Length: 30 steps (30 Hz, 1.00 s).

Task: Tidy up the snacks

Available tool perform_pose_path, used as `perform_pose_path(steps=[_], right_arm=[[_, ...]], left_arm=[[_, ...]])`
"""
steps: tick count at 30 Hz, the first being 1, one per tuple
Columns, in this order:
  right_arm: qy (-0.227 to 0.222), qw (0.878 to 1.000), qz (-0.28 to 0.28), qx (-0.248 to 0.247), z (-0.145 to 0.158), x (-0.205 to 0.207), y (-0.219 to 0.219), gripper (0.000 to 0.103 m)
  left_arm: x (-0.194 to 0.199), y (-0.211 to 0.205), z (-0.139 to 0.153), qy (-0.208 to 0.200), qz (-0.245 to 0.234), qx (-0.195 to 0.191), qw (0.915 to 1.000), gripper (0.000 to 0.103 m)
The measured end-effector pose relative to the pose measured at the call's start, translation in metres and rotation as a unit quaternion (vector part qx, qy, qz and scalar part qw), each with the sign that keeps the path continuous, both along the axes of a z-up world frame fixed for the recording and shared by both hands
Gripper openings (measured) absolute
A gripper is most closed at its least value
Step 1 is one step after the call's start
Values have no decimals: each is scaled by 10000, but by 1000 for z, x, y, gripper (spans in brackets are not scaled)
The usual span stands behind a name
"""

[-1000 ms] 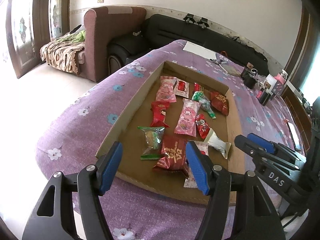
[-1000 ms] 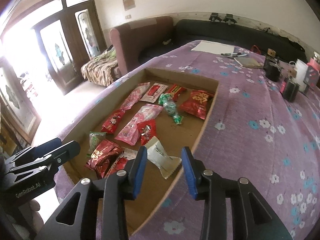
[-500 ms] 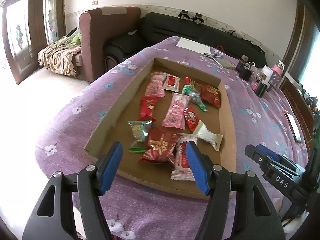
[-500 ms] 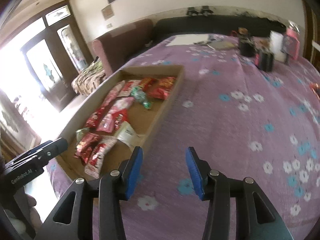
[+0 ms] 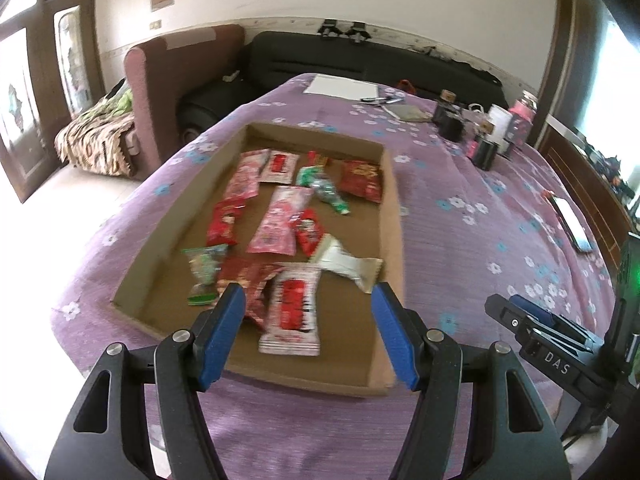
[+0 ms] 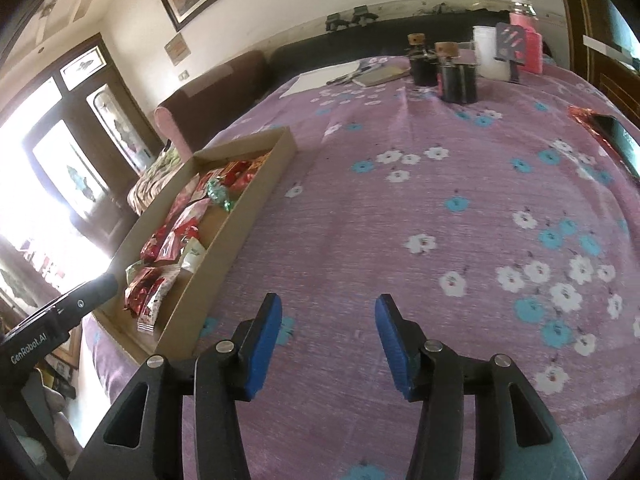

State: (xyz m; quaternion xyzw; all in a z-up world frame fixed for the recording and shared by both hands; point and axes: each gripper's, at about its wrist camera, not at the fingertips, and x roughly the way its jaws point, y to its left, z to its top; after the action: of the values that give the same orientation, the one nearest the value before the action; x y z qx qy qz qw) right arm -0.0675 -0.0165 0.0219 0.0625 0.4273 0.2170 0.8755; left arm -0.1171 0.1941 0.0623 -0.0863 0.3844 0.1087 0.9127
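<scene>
A shallow cardboard tray (image 5: 394,216) on the purple flowered tablecloth holds several snack packets: pink (image 5: 282,220), red (image 5: 362,180), green (image 5: 326,188), a white one (image 5: 348,266) and a red-and-white one (image 5: 292,312) nearest me. My left gripper (image 5: 308,336) is open and empty above the tray's near end. My right gripper (image 6: 326,346) is open and empty over bare cloth, to the right of the tray (image 6: 240,216); it also shows in the left wrist view (image 5: 540,336).
Dark jars (image 6: 458,76), a white cup (image 6: 490,52) and a pink container (image 6: 528,44) stand at the table's far side, with paper and pens (image 6: 344,76). A phone (image 6: 618,140) lies at the right edge. Sofas stand behind the table.
My right gripper has swung right, away from the tray, over bare cloth. My left gripper has pulled back and shifted a little right; the tray now looks farther away.
</scene>
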Motion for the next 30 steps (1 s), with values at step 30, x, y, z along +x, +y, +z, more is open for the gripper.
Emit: perform_pose_path(steps=[30], right_arm=[[-1022,9931,-174,-539,29,-32,-13,67]], left_arm=[[17,-58,24,-492,-25,874,9950,85]])
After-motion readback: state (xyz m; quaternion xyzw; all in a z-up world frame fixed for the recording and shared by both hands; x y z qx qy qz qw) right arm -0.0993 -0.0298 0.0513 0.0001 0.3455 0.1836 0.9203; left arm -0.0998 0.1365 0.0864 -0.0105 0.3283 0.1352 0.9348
